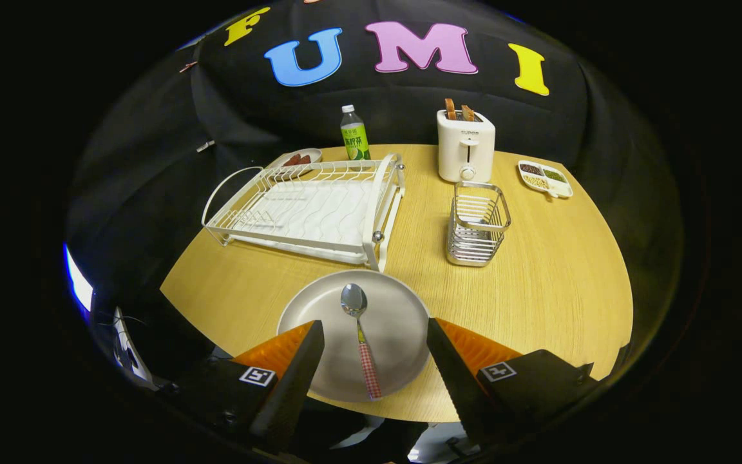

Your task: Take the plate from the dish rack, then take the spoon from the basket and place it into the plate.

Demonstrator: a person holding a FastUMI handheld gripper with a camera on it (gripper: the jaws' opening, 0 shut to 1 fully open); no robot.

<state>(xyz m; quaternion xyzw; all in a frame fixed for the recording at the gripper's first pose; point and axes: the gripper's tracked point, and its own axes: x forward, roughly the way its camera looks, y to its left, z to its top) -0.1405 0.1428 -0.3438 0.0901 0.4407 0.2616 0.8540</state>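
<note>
In the gripper view, the spoon (360, 335) lies in the plate (397, 322), bowl pointing toward the dish rack (310, 209), checked handle toward the gripper (375, 338). The fingers are spread wide, holding nothing. Beyond the plate stand the wire basket (477, 225), toaster (466, 145) and bottle (354, 134).

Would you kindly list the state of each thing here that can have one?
Claw: open, fingers apart either side of the plate, holding nothing.
Plate: flat on the table, spoon in it.
Spoon: lying in the plate, bowl pointing away from the claw.
Dish rack: empty.
Basket: upright, empty.
Toaster: two slices sticking up.
Bottle: upright, capped.
</note>
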